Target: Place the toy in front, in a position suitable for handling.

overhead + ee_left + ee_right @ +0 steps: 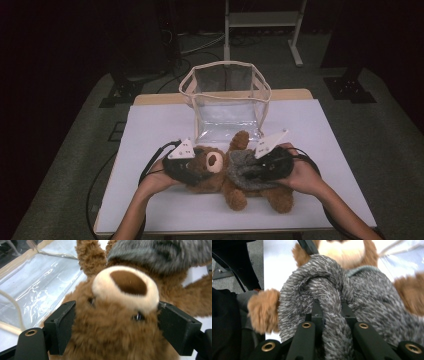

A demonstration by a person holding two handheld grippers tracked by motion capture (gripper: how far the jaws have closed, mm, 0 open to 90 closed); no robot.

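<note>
**Lifting the bear with two grips toward the clear bag**

The table (150, 200) has a white cover, and at its far middle stands a clear bag (226, 95) with a cream rim, its mouth open upward. Just in front of the bag lies the teddy bear (235, 175) on its back, head to the person's left, legs to the right and toward the near edge. It wears a grey sweater (362, 297).

The left hand-held gripper (115, 312) stands wide apart around the bear's head (112, 327); both jaws press into the fur at the cheeks, so it holds the head. The right hand-held gripper (332, 315) is nearly closed and pinches a fold of the grey sweater, close to one brown paw (263, 310).

The step in hand seems to be to raise the bear and bring it over the bag. To do it well, I think both hands should rise together and stay level, because the sweater fold can slip or stretch while the head grip is soft. The bear should go high enough to pass the rim, then down legs first or flat, and the bag must not be pushed.
</note>
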